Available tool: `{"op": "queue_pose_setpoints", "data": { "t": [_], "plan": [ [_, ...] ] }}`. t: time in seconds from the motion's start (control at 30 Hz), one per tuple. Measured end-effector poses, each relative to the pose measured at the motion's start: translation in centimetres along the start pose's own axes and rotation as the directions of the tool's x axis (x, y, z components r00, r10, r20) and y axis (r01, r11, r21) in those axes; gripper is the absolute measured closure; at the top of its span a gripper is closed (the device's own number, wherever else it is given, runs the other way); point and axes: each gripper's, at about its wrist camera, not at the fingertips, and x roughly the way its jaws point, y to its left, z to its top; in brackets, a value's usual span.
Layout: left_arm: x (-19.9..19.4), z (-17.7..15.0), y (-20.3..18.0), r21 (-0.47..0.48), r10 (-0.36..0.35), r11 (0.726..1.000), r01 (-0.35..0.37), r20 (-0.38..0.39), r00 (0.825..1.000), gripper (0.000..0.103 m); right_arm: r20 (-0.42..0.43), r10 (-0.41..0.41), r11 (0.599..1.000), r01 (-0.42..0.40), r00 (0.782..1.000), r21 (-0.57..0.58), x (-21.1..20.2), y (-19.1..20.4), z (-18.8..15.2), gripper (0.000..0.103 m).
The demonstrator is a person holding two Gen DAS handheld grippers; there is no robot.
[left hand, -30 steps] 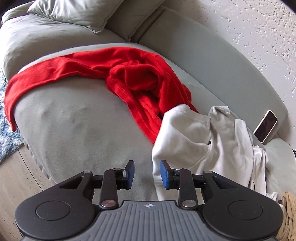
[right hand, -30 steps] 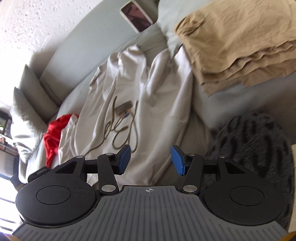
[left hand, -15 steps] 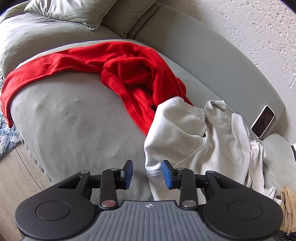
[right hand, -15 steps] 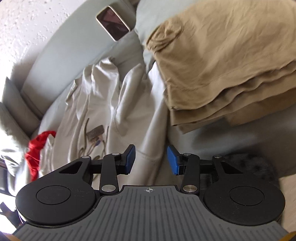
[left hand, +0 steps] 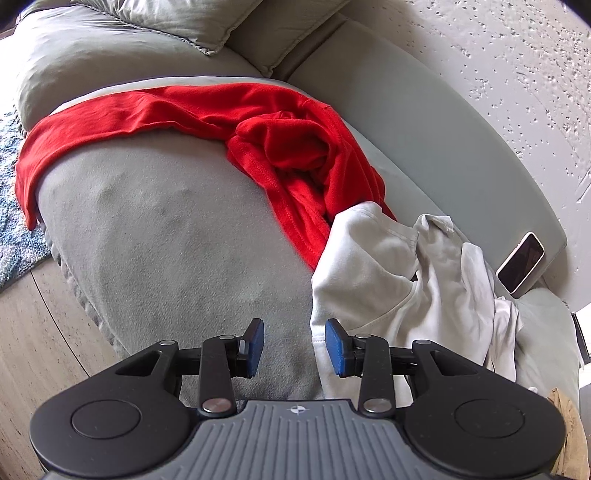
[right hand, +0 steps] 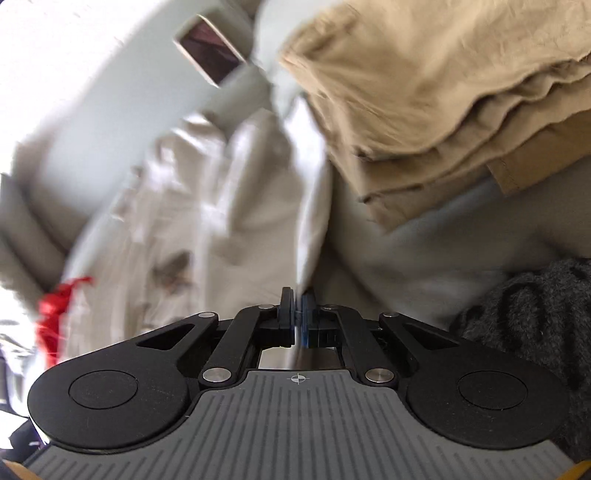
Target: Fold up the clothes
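The right claw [right hand: 296,308], which stood spread half a second ago, is now pressed together on a fold of the white garment [right hand: 221,206], the cloth rising in a ridge straight out from between its blue pads; the right wrist view is smeared with motion. The left claw [left hand: 294,345] is spread as before, hovering over the grey sofa seat [left hand: 166,236] with the garment's near edge between its pads but not pinched (its right pad sits over the cloth, its left over bare seat).

The white garment [left hand: 399,280] lies crumpled on the sofa, overlapping the end of the red garment [left hand: 280,147], which stretches away across the seat and hangs over its far edge.

Only the left wrist view shows that full red spread, the cushions [left hand: 177,22] and a patch of blue rug [left hand: 14,206]. Only the right wrist view shows clearly the folded tan stack [right hand: 436,96] just beside the white garment and a dark fuzzy item [right hand: 528,317] at the right. A phone [left hand: 521,262] leans against the sofa back in both views.
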Motion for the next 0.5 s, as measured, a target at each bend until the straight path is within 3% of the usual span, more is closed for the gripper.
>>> {"op": "queue_pose_setpoints", "data": {
  "t": [0.1, 0.17, 0.23, 0.3, 0.43, 0.5],
  "plan": [
    [-0.1, 0.0, -0.1, 0.005, -0.006, 1.000, 0.006, -0.002, 1.000, 0.069, 0.174, -0.016, 0.981, 0.049, 0.985, -0.190, -4.1, 2.5, 0.3, 0.100],
    [-0.2, 0.0, -0.2, 0.003, -0.014, 1.000, 0.014, -0.004, 1.000, 0.068, 0.286, -0.018, 0.951, 0.105, 0.958, -0.291, -6.9, 3.9, 0.5, 0.100],
    [0.0, -0.1, -0.3, -0.002, -0.021, 1.000, 0.021, -0.013, 1.000, 0.065, 0.356, -0.050, 0.935, 0.169, 0.933, -0.311, -8.4, 4.1, 1.2, 0.100],
    [0.4, -0.3, -0.4, -0.010, -0.036, 0.999, 0.036, -0.039, 0.999, 0.062, 0.342, -0.085, 0.933, 0.195, 0.936, -0.303, -8.2, 3.1, 2.2, 0.100],
    [1.4, -0.8, -1.1, -0.034, -0.058, 0.998, 0.056, -0.088, 0.994, 0.062, 0.254, -0.107, 0.967, 0.160, 0.961, -0.199, -7.0, 0.1, 3.4, 0.100],
    [1.9, -1.0, -1.6, -0.043, -0.068, 0.997, 0.063, -0.108, 0.992, 0.062, 0.246, -0.115, 0.972, 0.161, 0.962, -0.173, -6.7, -0.5, 3.4, 0.100]
  ]
}}
